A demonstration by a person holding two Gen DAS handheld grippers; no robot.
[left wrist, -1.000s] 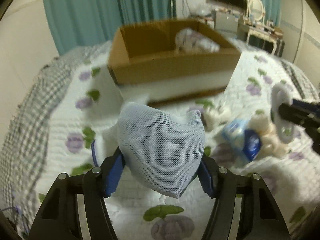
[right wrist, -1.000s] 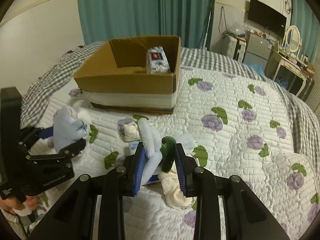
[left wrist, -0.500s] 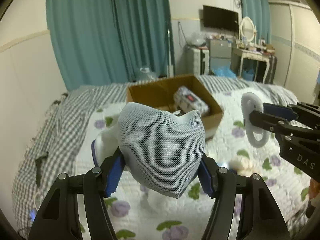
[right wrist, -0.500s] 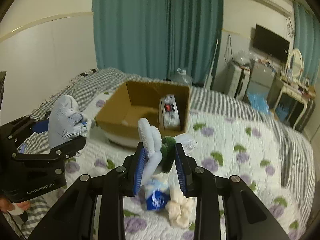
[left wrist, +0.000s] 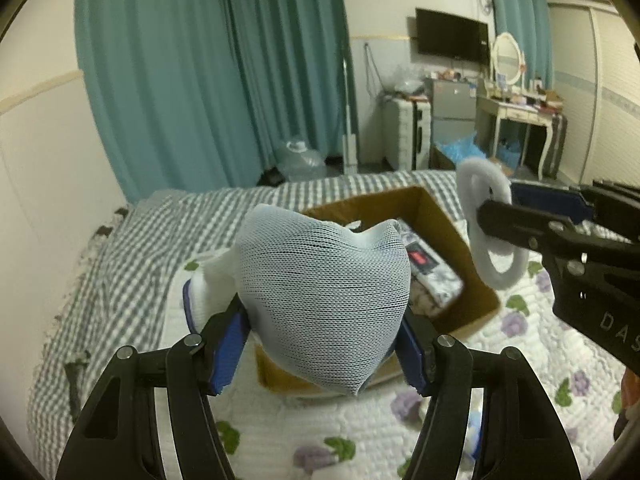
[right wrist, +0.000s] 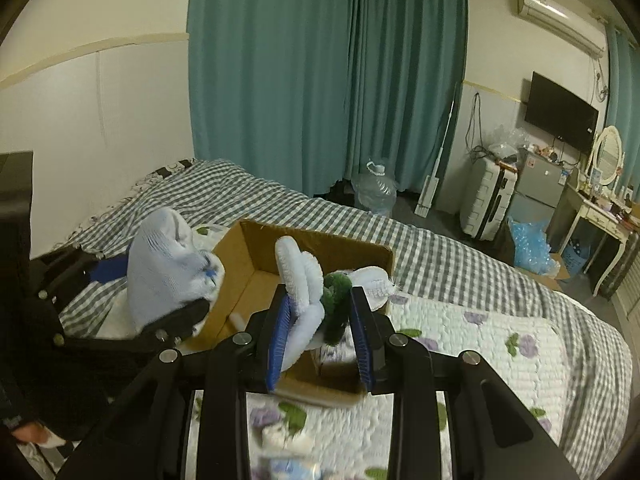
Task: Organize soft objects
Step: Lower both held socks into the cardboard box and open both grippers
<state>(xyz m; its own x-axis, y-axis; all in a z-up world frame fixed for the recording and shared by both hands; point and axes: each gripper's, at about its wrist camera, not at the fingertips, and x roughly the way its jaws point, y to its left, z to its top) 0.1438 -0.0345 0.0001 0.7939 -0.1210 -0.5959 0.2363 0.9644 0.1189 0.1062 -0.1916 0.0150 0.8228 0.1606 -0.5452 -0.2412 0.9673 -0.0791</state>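
My left gripper [left wrist: 322, 354] is shut on a pale blue knitted sock bundle [left wrist: 324, 300], held in the air above the near side of an open cardboard box [left wrist: 448, 216]. The bundle also shows in the right wrist view [right wrist: 164, 276]. My right gripper [right wrist: 322, 344] is shut on fuzzy scrunchies, white [right wrist: 300, 276] and dark green [right wrist: 336, 300], held above the same box [right wrist: 256, 280]. In the left wrist view the white scrunchie [left wrist: 486, 232] hangs over the box's right side. A patterned packet [left wrist: 432, 272] lies inside the box.
The box sits on a bed with a white floral quilt [left wrist: 532, 344] and a grey checked blanket [right wrist: 440, 264]. More soft items lie blurred on the quilt below [right wrist: 288, 440]. Teal curtains [right wrist: 320, 80], a suitcase [right wrist: 486, 200] and a dressing table [left wrist: 520, 116] stand beyond.
Both grippers have risen from low over the quilt and moved forward over the box, each still holding its load. The box now lies below instead of ahead.
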